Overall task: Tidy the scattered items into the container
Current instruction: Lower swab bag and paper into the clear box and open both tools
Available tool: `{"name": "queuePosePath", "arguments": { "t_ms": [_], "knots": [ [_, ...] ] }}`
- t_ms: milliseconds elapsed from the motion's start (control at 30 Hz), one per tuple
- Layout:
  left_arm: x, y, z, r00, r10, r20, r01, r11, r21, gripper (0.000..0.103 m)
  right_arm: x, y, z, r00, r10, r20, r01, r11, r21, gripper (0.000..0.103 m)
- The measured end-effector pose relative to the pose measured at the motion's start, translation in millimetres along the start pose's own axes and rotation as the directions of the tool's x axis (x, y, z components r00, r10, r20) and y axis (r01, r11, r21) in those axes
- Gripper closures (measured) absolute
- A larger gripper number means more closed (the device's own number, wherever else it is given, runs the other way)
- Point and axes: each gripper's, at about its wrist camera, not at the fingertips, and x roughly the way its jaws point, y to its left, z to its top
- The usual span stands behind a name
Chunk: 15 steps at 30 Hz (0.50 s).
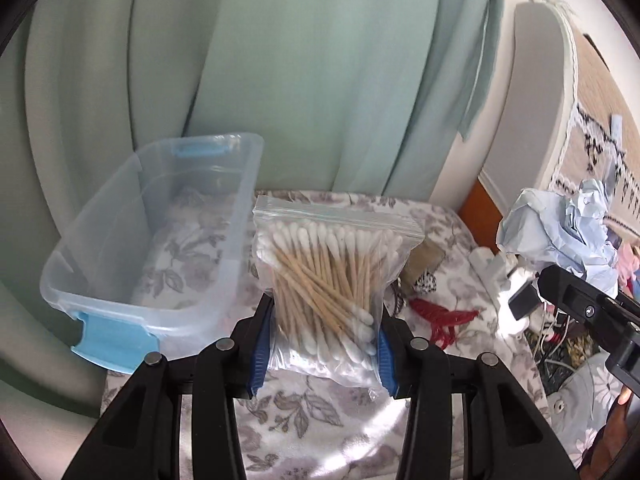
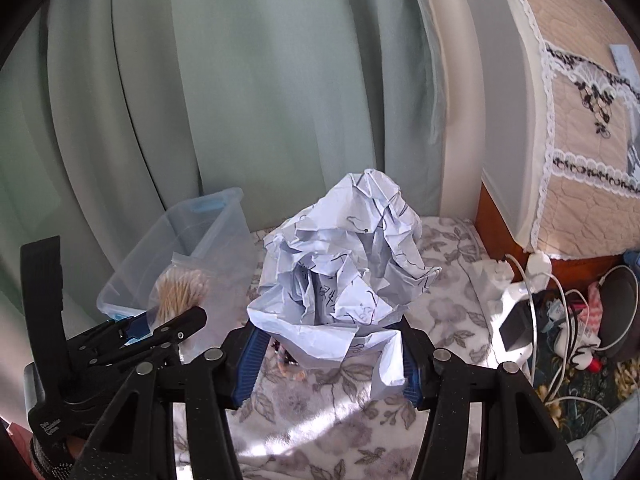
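My left gripper (image 1: pixel 320 350) is shut on a clear zip bag of cotton swabs (image 1: pixel 332 280), held upright above the floral blanket (image 1: pixel 304 412). The clear plastic bin (image 1: pixel 152 240) with blue latches stands just left of the bag and holds nothing I can see. My right gripper (image 2: pixel 328 360) is shut on a crumpled ball of white paper (image 2: pixel 344 256), lifted off the blanket (image 2: pixel 320 432). In the right wrist view the left gripper (image 2: pixel 140 332) with the swab bag (image 2: pixel 180 284) hangs at the left, in front of the bin (image 2: pixel 192 240). The paper ball (image 1: pixel 556 232) also shows at the right edge of the left wrist view.
A red hair claw clip (image 1: pixel 440 318) and a small spotted item (image 1: pixel 424 282) lie on the blanket right of the swab bag. A green curtain (image 1: pixel 280 80) hangs behind. To the right are a white charger with cables (image 2: pixel 520 320) and a lace-covered cabinet (image 2: pixel 580 140).
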Motion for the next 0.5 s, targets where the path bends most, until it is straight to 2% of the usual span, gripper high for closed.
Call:
{"name": "queuePosePath", "arguments": {
  "t_ms": [267, 500],
  "knots": [
    [-29.9, 74.1, 16.1, 0.992, 0.084, 0.092, -0.067, 0.983, -0.172, 0.057, 15.1, 51.3, 39.9, 0.995, 0.091, 0.041, -0.086, 0.991, -0.101, 0.043],
    [-27.9, 124.6, 16.3, 0.984, 0.153, 0.094, -0.121, 0.953, -0.279, 0.057, 49.9, 102.2, 48.4, 0.984, 0.179, -0.02, -0.18, 0.964, -0.194, 0.043]
  ]
}}
